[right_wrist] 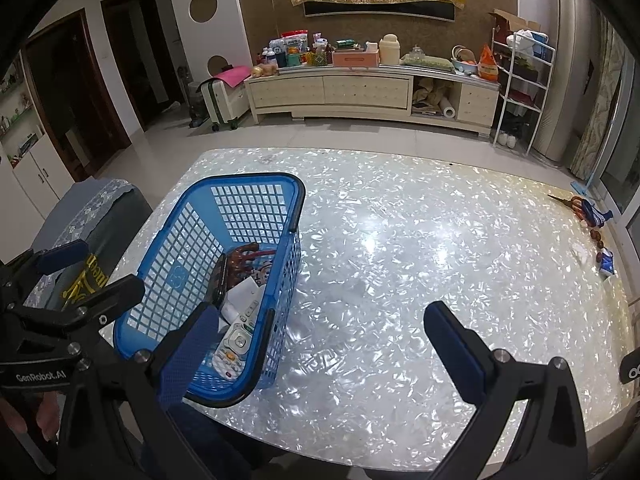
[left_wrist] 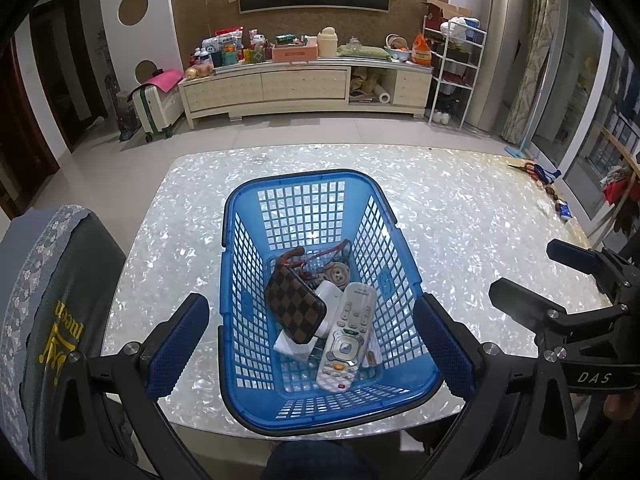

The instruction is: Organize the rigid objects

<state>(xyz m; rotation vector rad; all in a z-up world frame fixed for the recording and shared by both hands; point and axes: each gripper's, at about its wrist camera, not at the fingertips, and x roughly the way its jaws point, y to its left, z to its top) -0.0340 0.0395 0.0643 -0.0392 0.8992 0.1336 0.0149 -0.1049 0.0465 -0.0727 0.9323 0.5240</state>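
A blue plastic basket point(left_wrist: 304, 188) point(right_wrist: 168, 240) stands on the shiny pearl-patterned table point(left_wrist: 460, 216) point(right_wrist: 400, 248). Inside lie a white remote control point(left_wrist: 346, 344) point(right_wrist: 236, 340), a brown checkered wallet point(left_wrist: 294, 308), a white box point(left_wrist: 329, 294) and a small bear charm point(left_wrist: 340, 276). My left gripper point(left_wrist: 310, 320) is open, its fingers hovering on either side of the basket's near end. My right gripper point(right_wrist: 320, 332) is open and empty over bare table, right of the basket; its left finger point(right_wrist: 188, 354) overlaps the basket's near corner.
Scissors point(right_wrist: 572, 202) and small items point(right_wrist: 606, 264) lie at the table's far right edge. A covered chair point(left_wrist: 48, 300) stands at the left. Beyond the table are a long low cabinet point(left_wrist: 304, 88), a suitcase point(left_wrist: 154, 108) and a wire rack point(left_wrist: 456, 68).
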